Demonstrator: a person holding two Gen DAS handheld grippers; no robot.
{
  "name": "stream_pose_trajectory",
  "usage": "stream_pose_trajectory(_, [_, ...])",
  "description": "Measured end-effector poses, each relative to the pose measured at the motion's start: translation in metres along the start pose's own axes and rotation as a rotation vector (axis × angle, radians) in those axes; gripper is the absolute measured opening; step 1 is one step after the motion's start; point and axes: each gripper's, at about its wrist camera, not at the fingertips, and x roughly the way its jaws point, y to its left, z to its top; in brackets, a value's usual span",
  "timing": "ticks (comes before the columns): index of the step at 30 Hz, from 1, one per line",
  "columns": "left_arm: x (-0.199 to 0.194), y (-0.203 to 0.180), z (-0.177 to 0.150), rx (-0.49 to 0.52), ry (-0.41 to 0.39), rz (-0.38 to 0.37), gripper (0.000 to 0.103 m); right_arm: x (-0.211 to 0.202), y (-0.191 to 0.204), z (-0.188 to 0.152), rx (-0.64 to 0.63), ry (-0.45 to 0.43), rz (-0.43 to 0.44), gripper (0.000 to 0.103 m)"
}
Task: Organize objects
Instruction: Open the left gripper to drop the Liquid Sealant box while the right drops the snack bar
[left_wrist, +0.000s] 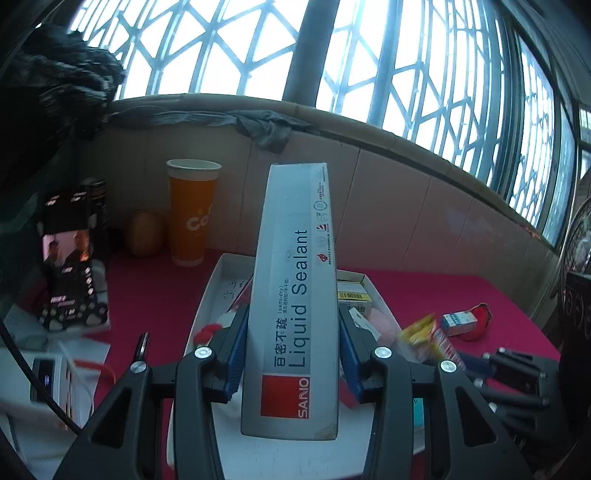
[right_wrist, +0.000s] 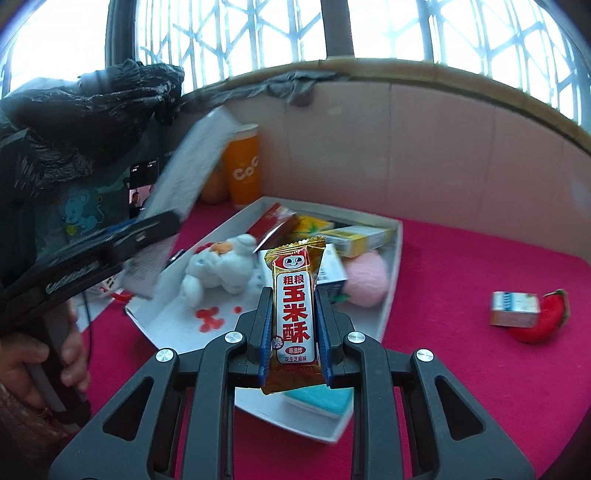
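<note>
Left wrist view: a grey Liquid Sealant box (left_wrist: 295, 295) is clamped between the jaws of the left gripper (left_wrist: 293, 354) and held raised over the white tray (left_wrist: 207, 295) on the red table (left_wrist: 443, 295). An orange paper cup (left_wrist: 192, 212) is seen by the table's far edge.

Right wrist view: a corn crisp snack bar (right_wrist: 294, 314) is gripped upright by the closed jaws of the right gripper (right_wrist: 294, 332), above the tray's near end. In the tray a white plush toy (right_wrist: 221, 269) and a pink ball (right_wrist: 367, 280) are noted. Near the table's right edge a small carton (right_wrist: 515, 308) is touching a red plush item (right_wrist: 550, 317).
</note>
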Motion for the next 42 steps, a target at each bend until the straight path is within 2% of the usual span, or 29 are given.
stream_pose_trajectory(4, [0.017, -0.005, 0.021, 0.047, 0.013, 0.060, 0.044, 0.021, 0.008, 0.002, 0.019, 0.032, 0.008, 0.020])
stream_pose_trajectory(10, [0.027, -0.014, 0.025, 0.057, 0.021, 0.057, 0.047, 0.041, 0.021, -0.003, 0.002, 0.069, 0.018, 0.020])
stream_pose_trajectory(11, [0.024, -0.014, 0.023, 0.042, 0.010, 0.048, 0.059, 0.043, 0.024, -0.003, -0.012, 0.077, 0.024, 0.021])
stream_pose_trajectory(12, [0.023, -0.014, 0.022, 0.028, 0.004, 0.048, 0.069, 0.044, 0.026, -0.004, -0.027, 0.083, 0.025, 0.028])
stream_pose_trajectory(13, [0.021, -0.013, 0.021, 0.007, -0.001, 0.053, 0.089, 0.044, 0.029, -0.006, -0.045, 0.085, 0.016, 0.035])
stream_pose_trajectory(14, [0.018, -0.012, 0.018, -0.015, -0.008, 0.064, 0.101, 0.042, 0.031, -0.008, -0.063, 0.073, 0.002, 0.054])
stream_pose_trajectory(15, [0.014, -0.011, 0.016, -0.027, -0.017, 0.078, 0.103, 0.039, 0.031, -0.009, -0.069, 0.063, -0.004, 0.069])
stream_pose_trajectory(17, [0.001, -0.011, 0.011, -0.050, -0.048, 0.138, 0.103, 0.029, 0.030, -0.012, -0.074, 0.024, -0.019, 0.079])
stream_pose_trajectory(19, [-0.012, -0.012, 0.006, -0.081, -0.076, 0.163, 0.103, 0.016, 0.027, -0.015, -0.078, -0.014, -0.036, 0.080])
stream_pose_trajectory(22, [-0.030, -0.013, 0.000, -0.122, -0.108, 0.145, 0.103, 0.001, 0.023, -0.020, -0.071, -0.053, -0.067, 0.081])
stream_pose_trajectory(27, [-0.039, -0.027, 0.003, -0.085, -0.121, 0.146, 0.103, -0.008, 0.011, -0.025, -0.030, -0.061, -0.091, 0.081])
stream_pose_trajectory(42, [-0.014, -0.080, -0.017, 0.045, 0.004, 0.129, 0.103, -0.020, -0.031, -0.033, 0.112, -0.053, -0.126, 0.082])
